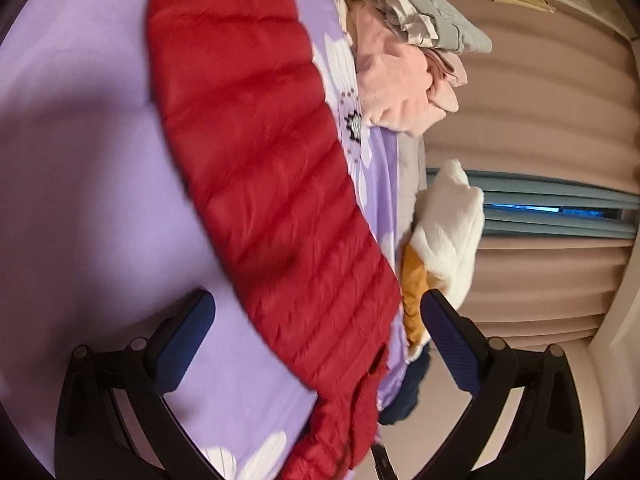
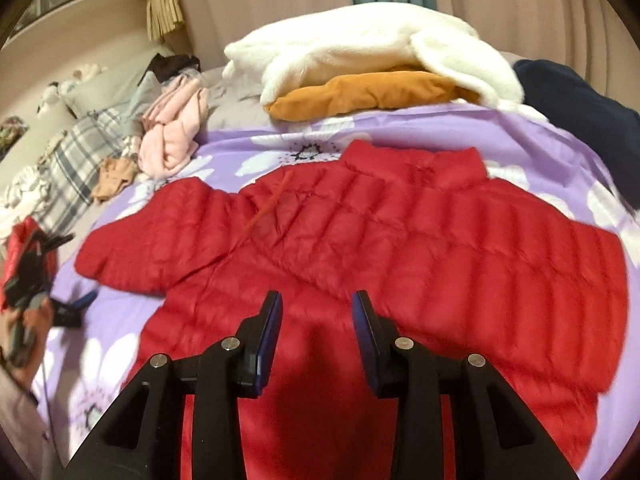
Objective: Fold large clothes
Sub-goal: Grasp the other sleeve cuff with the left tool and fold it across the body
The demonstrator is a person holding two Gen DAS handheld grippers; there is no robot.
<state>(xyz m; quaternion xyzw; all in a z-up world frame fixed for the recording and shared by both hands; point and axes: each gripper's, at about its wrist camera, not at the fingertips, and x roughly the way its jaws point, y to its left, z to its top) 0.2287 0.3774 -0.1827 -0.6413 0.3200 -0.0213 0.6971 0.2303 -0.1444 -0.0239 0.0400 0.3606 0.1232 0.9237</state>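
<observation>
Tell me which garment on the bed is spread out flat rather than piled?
The red puffer jacket, laid open on the purple floral sheet. The white fleece, orange garment and pink one are bunched in heaps.

text: none legible | labels: none | numbers: none

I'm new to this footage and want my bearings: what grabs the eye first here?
A bright red quilted puffer jacket lies spread flat across the lilac bedsheet printed with white flowers, filling the middle of both views. Behind its collar, a fluffy white garment sits on a folded mustard-orange one; crumpled pink clothes lie further left.
</observation>
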